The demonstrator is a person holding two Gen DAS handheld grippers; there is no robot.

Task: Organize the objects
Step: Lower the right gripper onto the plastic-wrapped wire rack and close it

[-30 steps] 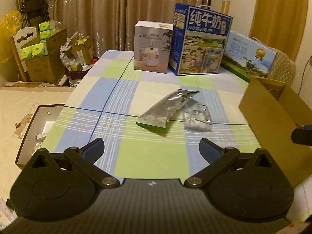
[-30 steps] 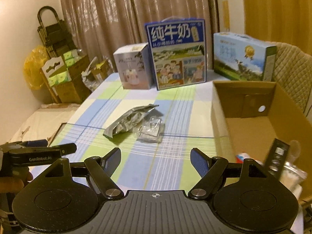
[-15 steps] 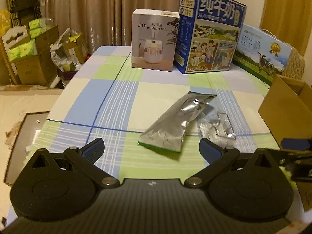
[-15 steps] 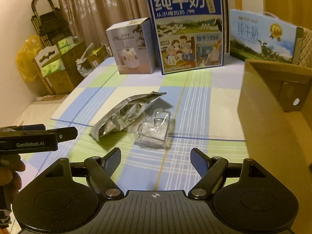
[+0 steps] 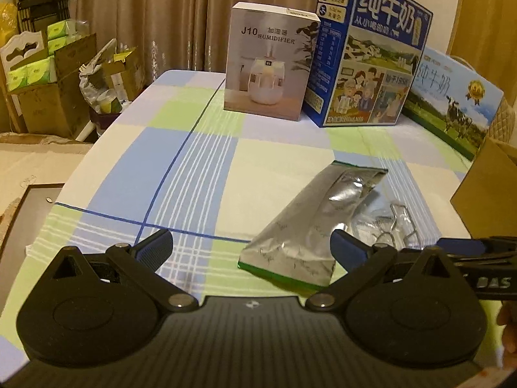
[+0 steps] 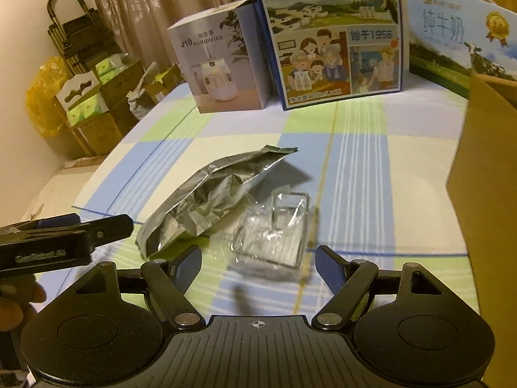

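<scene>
Foil pouch (image 5: 310,223) lying flat mid-table, slanting toward the far right, green-edged at both ends. Touching its right side: clear plastic packet (image 6: 274,232) with wire clips inside. Both on the checked tablecloth (image 5: 181,161), well short of the far edge, where three boxes stand in a row: humidifier box (image 5: 268,61), blue milk carton (image 5: 368,61), flatter milk box (image 5: 452,103) nearest the far right corner. Cardboard box (image 6: 481,174) at the right edge. Left gripper (image 5: 250,252) spread wide, empty, low over the near edge with the pouch's near end between its fingers. Right gripper (image 6: 258,265) likewise wide open and empty, just short of the packet.
</scene>
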